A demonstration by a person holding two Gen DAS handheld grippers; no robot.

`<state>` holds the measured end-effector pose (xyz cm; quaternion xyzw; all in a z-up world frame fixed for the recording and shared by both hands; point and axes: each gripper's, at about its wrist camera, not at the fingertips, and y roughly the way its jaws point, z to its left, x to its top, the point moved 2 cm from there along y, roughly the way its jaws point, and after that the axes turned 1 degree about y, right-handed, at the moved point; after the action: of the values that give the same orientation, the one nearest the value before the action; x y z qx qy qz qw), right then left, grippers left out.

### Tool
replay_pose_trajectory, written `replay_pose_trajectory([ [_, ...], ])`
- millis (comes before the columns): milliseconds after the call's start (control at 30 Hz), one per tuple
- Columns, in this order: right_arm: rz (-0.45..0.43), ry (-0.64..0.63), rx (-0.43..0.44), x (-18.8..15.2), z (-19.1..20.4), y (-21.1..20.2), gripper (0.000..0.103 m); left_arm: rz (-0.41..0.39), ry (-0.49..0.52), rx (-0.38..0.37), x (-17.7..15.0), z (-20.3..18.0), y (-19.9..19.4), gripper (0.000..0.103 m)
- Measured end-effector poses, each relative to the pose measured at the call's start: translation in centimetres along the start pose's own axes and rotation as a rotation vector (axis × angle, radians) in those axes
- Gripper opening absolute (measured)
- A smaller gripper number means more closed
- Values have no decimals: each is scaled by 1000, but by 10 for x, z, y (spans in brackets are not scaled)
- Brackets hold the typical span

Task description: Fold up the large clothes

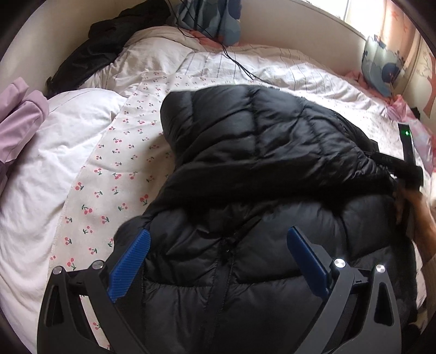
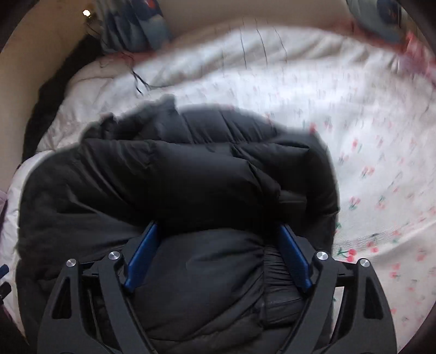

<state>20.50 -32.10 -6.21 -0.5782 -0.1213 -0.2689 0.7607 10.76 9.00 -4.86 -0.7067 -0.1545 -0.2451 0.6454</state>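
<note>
A black puffer jacket (image 1: 259, 141) lies folded in a heap on the cherry-print sheet (image 1: 117, 174). My left gripper (image 1: 218, 232) hangs just above its near part with the blue pads wide apart, and quilted fabric shows between them, not pinched. In the right wrist view the jacket (image 2: 190, 168) is blurred. My right gripper (image 2: 218, 226) stands wide open over a bulging sleeve with a ribbed cuff (image 2: 275, 269), and its pads straddle the fabric without pressing it. A hand (image 1: 421, 215) with the right tool's body shows at the jacket's right edge.
A white duvet (image 1: 54, 152) bunches at the left beside a lilac garment (image 1: 19, 117). Another dark garment (image 1: 103, 46) lies at the back left by the headboard. Blue cushions (image 1: 215, 19) sit at the back, and a thin black cable (image 1: 237, 62) runs over the bedding.
</note>
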Motion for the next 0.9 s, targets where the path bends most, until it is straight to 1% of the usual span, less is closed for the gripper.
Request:
replay_pose_trajectory([
  [33, -4, 51, 41, 0, -4, -15, 80, 6, 4, 6, 0, 2, 1, 96],
  [67, -12, 68, 96, -3, -6, -33, 80, 10, 5, 15, -1, 6, 1, 96],
  [100, -19, 68, 135, -3, -11, -50, 80, 6, 0, 19, 0, 12, -2, 96],
  [133, -28, 58, 166, -11, -16, -72, 80, 1, -9, 17, 1, 18, -6, 96],
  [167, -30, 40, 179, -22, -25, -96, 81, -9, -28, 5, 2, 29, -13, 96],
  [200, -25, 29, 188, -32, -28, -111, 88, -17, -45, -9, 2, 39, -20, 96],
  [233, -3, 26, 212, -53, -38, -128, 91, -26, -67, -26, 1, 53, -29, 96],
  [267, 24, 34, 233, -70, -48, -137, 95, -29, -81, -34, -1, 63, -34, 96],
  [333, 122, 84, 294, -124, -75, -155, 95, -18, -127, -58, -9, 88, -43, 96],
  [367, 152, 102, 311, -142, -83, -159, 95, 1, -165, -77, -18, 102, -45, 96],
  [400, 184, 122, 332, -167, -95, -165, 95, 32, -205, -86, -31, 116, -47, 96],
  [433, 210, 138, 350, -189, -105, -172, 95, 55, -228, -81, -42, 123, -47, 96],
  [467, 236, 159, 372, -209, -115, -178, 95, 92, -248, -77, -60, 129, -47, 96],
  [500, 252, 177, 393, -220, -119, -177, 95, 122, -245, -97, -75, 130, -46, 96],
  [533, 268, 200, 433, -233, -123, -177, 95, 154, -237, -128, -91, 129, -44, 96],
  [600, 249, 209, 493, -248, -122, -184, 95, 208, -234, -148, -115, 126, -39, 96],
  [633, 242, 219, 516, -254, -121, -189, 95, 240, -236, -178, -130, 123, -35, 96],
  [667, 244, 238, 554, -258, -119, -191, 95, 250, -246, -216, -138, 121, -35, 96],
  [733, 265, 239, 601, -262, -110, -192, 95, 253, -286, -341, -157, 114, -39, 96],
  [767, 283, 221, 598, -266, -106, -194, 95, 248, -285, -378, -163, 110, -42, 96],
  [833, 332, 189, 596, -270, -91, -186, 95, 251, -279, -446, -171, 101, -47, 96],
  [867, 341, 175, 591, -272, -86, -185, 95, 259, -277, -491, -177, 96, -49, 96],
  [900, 350, 160, 596, -276, -80, -185, 95, 251, -267, -502, -181, 91, -52, 96],
])
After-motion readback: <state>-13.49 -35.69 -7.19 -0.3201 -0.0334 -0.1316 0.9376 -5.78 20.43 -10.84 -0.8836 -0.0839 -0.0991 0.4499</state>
